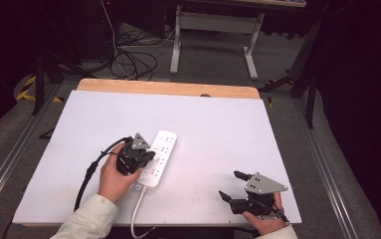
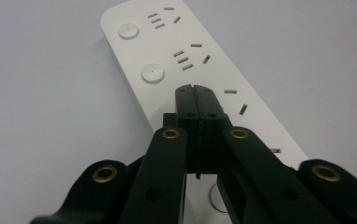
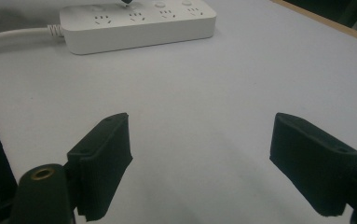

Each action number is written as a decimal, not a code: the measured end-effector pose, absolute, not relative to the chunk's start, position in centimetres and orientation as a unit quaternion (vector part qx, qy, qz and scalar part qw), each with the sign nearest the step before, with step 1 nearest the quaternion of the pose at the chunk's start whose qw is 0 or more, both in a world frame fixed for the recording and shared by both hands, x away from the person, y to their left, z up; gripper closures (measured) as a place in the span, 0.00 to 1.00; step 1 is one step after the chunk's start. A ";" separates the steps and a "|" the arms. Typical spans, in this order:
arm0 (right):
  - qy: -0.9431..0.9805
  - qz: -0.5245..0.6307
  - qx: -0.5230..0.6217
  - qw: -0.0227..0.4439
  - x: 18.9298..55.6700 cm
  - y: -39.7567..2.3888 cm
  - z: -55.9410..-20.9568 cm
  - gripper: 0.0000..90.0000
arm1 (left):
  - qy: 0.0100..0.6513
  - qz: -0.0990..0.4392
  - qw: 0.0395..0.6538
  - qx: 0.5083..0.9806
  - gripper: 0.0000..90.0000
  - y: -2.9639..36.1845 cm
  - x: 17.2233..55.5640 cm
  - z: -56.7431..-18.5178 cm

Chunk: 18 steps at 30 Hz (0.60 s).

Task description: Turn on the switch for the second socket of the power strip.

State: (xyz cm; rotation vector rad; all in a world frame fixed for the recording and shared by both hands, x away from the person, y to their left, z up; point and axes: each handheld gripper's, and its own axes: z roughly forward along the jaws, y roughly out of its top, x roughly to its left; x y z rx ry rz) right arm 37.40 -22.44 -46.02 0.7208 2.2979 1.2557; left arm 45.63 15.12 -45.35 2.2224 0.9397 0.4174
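You have a white power strip (image 1: 159,158) lying flat on the counter (image 1: 218,129), nearer its left and front edges, sockets and round buttons facing up, its white cord (image 1: 137,209) trailing over the front edge.

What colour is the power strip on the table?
The power strip is white, seen best in the left gripper view.

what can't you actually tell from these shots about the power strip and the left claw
- Whether the shut left claw touches the power strip: in the left gripper view the tips cover the spot below them.
- The strip's near buttons: hidden by the claw's black links in that view.
- Where the cord leads: cut off by the high view's bottom edge.
- Switch positions: too small in the high view, blurred at the top of the right gripper view.
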 end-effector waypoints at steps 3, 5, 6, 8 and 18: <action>0.828 0.451 0.258 0.211 37.4 -22.4 -46.1 0.23 | 0.360 0.163 0.334 0.856 1.00 15.1 45.7 -45.5; 0.828 0.451 0.257 0.211 37.4 -22.4 -46.1 0.23 | 0.356 0.166 0.336 0.856 1.00 15.1 45.7 -45.6; 0.828 0.451 0.257 0.211 37.4 -22.4 -46.1 0.23 | 0.354 0.170 0.335 0.857 1.00 15.1 45.7 -45.6; 0.829 0.451 0.257 0.211 37.4 -22.4 -46.1 0.23 | 0.352 0.171 0.335 0.857 1.00 15.1 45.7 -45.7; 0.829 0.450 0.256 0.211 37.4 -22.3 -46.1 0.23 | 0.347 0.180 0.329 0.860 1.00 15.0 45.5 -45.8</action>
